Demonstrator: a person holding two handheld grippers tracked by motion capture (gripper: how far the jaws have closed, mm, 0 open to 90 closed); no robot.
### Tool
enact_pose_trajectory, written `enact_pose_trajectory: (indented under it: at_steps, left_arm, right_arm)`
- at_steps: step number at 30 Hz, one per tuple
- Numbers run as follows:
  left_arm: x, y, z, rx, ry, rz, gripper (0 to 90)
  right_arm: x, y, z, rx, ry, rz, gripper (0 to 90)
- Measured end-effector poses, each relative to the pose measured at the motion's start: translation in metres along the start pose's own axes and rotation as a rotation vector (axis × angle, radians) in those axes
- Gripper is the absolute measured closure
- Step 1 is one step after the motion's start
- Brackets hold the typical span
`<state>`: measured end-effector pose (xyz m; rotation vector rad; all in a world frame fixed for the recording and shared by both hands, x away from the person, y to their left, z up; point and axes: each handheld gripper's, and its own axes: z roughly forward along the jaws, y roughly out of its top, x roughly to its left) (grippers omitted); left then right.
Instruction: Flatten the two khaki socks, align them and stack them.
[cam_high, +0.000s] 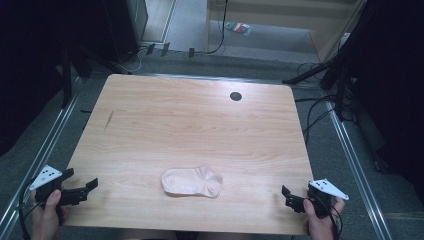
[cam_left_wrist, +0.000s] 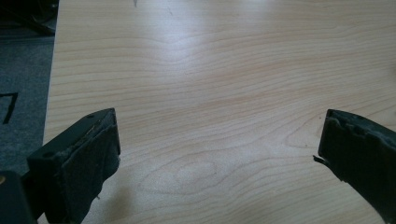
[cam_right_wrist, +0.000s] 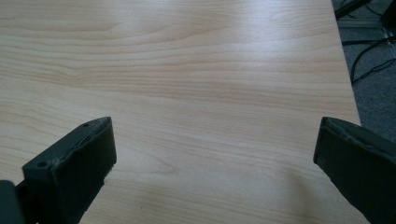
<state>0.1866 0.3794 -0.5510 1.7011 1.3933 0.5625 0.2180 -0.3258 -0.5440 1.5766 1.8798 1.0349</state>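
Observation:
A pale pink sock (cam_high: 192, 182) lies folded on the wooden table (cam_high: 190, 125), near the front edge and about in the middle. My left gripper (cam_high: 82, 186) is held at the table's front left corner, well to the left of the sock, open with nothing between its jaws. In the left gripper view the left gripper (cam_left_wrist: 219, 149) has its jaws wide apart over bare wood. My right gripper (cam_high: 289, 195) is at the front right corner, open and empty. The right gripper view shows the right gripper (cam_right_wrist: 215, 149) with both jaws spread above bare table.
A small dark round hole (cam_high: 235, 96) sits near the table's far right. A dark streak (cam_high: 108, 120) marks the left side. Cables (cam_high: 320, 110) and metal rails (cam_high: 357, 165) run along the floor beside the table.

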Motion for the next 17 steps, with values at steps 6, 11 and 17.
enact_pose_trajectory:
  at_steps: [6, 11, 17]
  left_arm:
    - [-0.0031, 0.0004, 0.0043, 0.02, 0.0, 0.022, 0.0]
    - [-0.002, 0.0003, 0.0051, 0.023, -0.001, 0.015, 0.0]
    - [-0.0037, 0.0008, 0.0074, 0.038, 0.011, 0.028, 0.0]
  right_arm:
    - [-0.0034, -0.0015, 0.0014, -0.003, 0.02, 0.029, 0.0]
    - [-0.0028, -0.0014, 0.0042, 0.012, 0.018, 0.016, 0.0]
    - [-0.0021, -0.0013, 0.0049, 0.025, 0.011, 0.016, 0.0]
